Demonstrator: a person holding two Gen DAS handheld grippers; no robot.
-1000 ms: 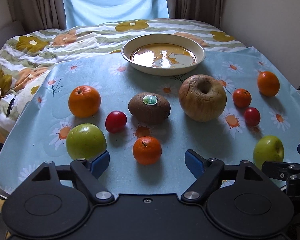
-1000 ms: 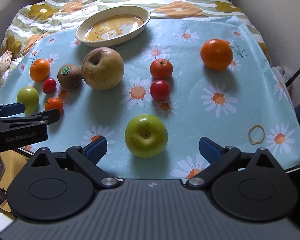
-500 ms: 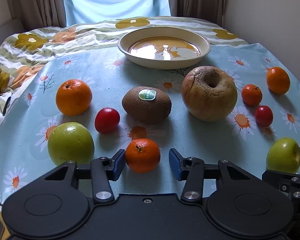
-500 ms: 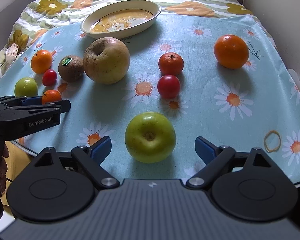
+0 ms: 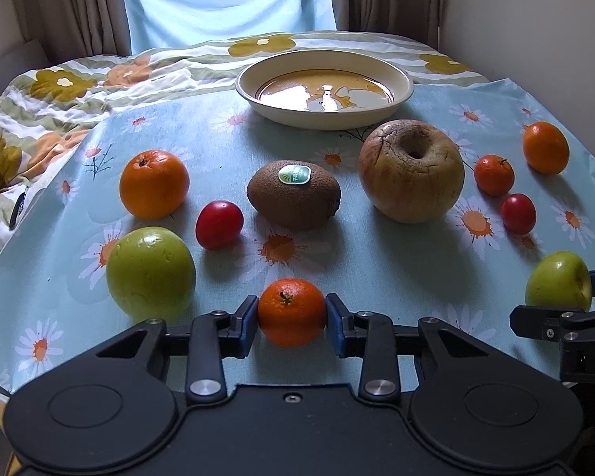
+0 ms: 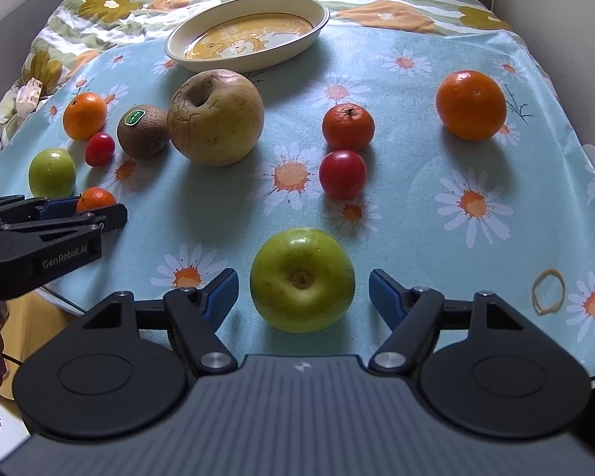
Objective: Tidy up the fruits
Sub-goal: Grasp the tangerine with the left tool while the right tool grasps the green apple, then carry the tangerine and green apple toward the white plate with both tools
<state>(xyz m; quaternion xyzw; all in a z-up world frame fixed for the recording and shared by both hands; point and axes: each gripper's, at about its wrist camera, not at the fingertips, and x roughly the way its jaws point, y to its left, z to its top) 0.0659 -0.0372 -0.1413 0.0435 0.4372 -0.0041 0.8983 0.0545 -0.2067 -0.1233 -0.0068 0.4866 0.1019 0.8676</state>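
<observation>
Daisy-print tablecloth (image 5: 377,261) carries scattered fruit and a cream dish (image 5: 323,91) at the far edge. Left gripper (image 5: 292,325) pinches a small mandarin (image 5: 292,311) between both blue pads, near edge. Right gripper (image 6: 303,292) straddles a green apple (image 6: 302,279); jaws closing, pads just clear of its sides.

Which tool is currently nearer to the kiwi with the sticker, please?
Left. The left tool, shut on a small orange, sits just in front of the kiwi. The right tool, closing around a green apple, is farther off to the kiwi's right.
</observation>
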